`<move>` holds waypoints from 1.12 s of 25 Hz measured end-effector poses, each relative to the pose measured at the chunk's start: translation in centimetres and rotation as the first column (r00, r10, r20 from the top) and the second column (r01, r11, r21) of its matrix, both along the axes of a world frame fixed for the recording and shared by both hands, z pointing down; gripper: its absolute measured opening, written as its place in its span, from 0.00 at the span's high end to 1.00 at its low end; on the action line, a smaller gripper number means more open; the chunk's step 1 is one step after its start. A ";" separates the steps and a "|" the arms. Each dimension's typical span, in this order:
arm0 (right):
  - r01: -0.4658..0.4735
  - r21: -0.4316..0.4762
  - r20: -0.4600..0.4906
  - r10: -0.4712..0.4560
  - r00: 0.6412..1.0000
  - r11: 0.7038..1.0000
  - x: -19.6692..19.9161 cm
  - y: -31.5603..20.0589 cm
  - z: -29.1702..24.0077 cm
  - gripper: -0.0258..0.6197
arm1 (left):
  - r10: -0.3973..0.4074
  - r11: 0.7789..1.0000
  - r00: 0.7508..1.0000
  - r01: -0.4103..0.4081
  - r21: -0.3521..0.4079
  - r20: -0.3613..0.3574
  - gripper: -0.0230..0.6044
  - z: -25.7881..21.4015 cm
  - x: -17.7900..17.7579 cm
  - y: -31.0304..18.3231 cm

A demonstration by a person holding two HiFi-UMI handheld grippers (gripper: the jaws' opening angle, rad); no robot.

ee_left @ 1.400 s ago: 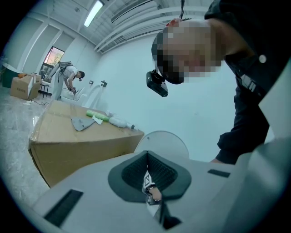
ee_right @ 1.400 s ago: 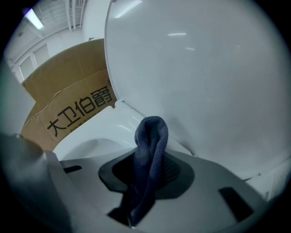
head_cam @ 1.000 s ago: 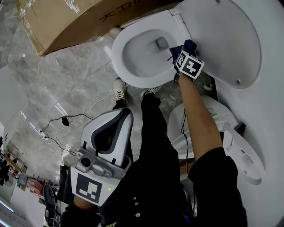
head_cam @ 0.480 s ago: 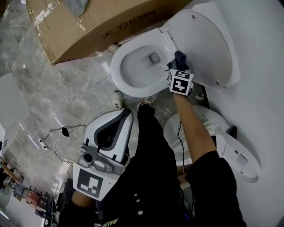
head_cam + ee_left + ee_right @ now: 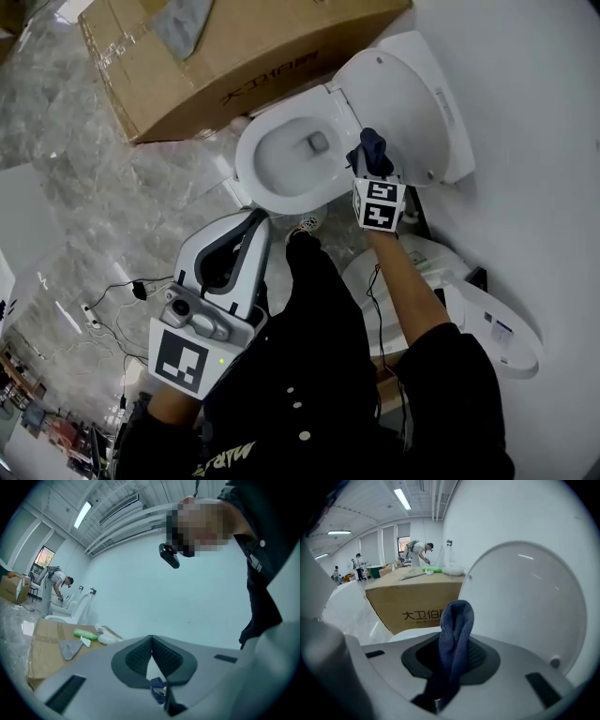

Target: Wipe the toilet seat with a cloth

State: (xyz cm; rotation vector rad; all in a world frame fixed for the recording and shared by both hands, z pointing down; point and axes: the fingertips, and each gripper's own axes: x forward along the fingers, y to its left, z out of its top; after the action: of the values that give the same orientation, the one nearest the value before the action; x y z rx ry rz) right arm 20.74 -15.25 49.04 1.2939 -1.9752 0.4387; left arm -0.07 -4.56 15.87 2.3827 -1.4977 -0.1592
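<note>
Right gripper point(image 5: 372, 176) clenched mid-fold on dark-blue folded cloth point(image 5: 457, 620), judged soft and light, beside white oval toilet seat point(image 5: 248, 169); left gripper point(image 5: 151, 639) closed, empty.

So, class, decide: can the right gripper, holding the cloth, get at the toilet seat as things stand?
Probably yes. The right gripper, shut on the blue cloth, hangs at the edge of the toilet seat beside the raised lid, with nothing between them.
</note>
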 end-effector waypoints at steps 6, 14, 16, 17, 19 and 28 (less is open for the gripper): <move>0.097 0.143 0.082 -0.110 0.991 0.985 -1.2 0.4 -10.1 0.81 | -0.002 0.997 1.000 0.000 0.077 0.027 0.95 -4.4 -0.5 -0.3; 0.084 0.341 0.169 -0.149 0.974 0.936 -1.7 -0.1 -23.5 0.81 | -0.022 0.985 0.998 0.010 0.173 0.065 0.95 -9.5 -2.6 -1.1; 0.083 0.388 0.180 -0.164 0.970 0.918 -1.5 0.1 -26.5 0.81 | -0.028 0.982 0.997 0.015 0.186 0.071 0.95 -10.3 -3.1 -1.1; 0.080 0.412 0.191 -0.171 0.967 0.908 -1.5 0.2 -28.1 0.81 | -0.032 0.982 0.996 0.017 0.190 0.079 0.95 -10.6 -3.3 -1.1; 0.062 0.455 0.227 -0.182 0.957 0.888 -1.5 0.5 -31.2 0.81 | -0.040 0.980 0.995 0.020 0.198 0.095 0.95 -11.3 -3.9 -1.1; -0.076 0.587 0.337 -0.159 0.928 0.806 -0.4 2.8 -42.0 0.81 | -0.066 0.970 0.992 0.038 0.240 0.111 0.95 -14.4 -5.9 -0.4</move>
State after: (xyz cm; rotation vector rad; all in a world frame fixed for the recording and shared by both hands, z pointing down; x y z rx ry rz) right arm 20.30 -12.47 7.02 1.6270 -2.5934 0.0217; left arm -5.98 -5.01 1.44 2.5802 -1.6812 -0.2244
